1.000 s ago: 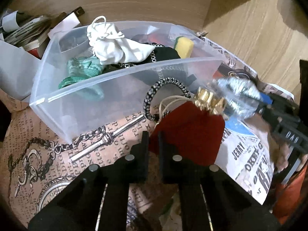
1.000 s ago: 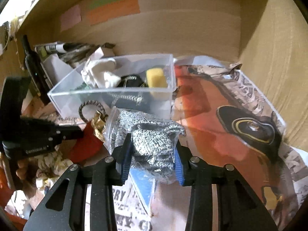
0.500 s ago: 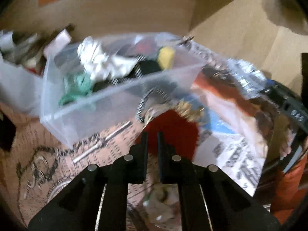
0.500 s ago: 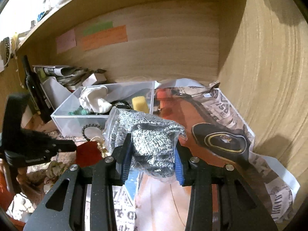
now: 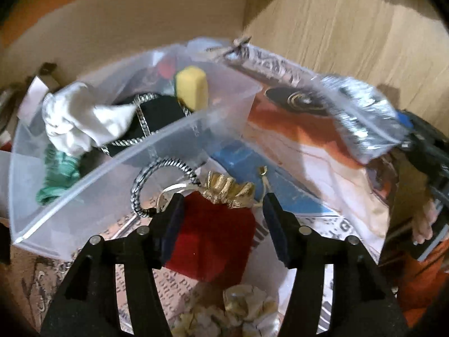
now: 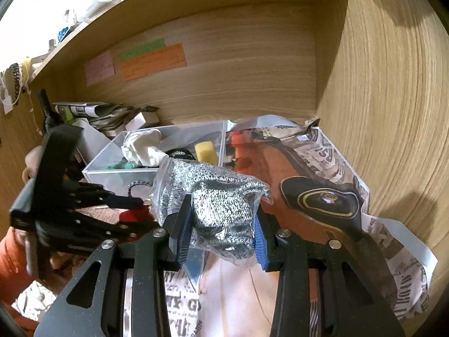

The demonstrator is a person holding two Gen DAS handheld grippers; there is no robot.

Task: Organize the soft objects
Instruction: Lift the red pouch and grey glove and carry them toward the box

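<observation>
Left jaws just opened around the red pouch (image 5: 213,238).
You're now straddling it with your left gripper (image 5: 221,219), readying a grasp, while your right gripper (image 6: 223,233) is clamping the bagged knit glove (image 6: 216,205).

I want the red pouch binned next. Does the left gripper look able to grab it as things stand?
Probably yes: the left gripper is open, its fingers either side of the red pouch, nothing between them. The striped cord loop lies close by.

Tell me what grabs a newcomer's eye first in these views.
The right gripper is clamped on a clear plastic bag of speckled grey knit fabric, held up front. The open left gripper straddles a red velvet pouch with a gold top, lying before the clear plastic bin.
</observation>
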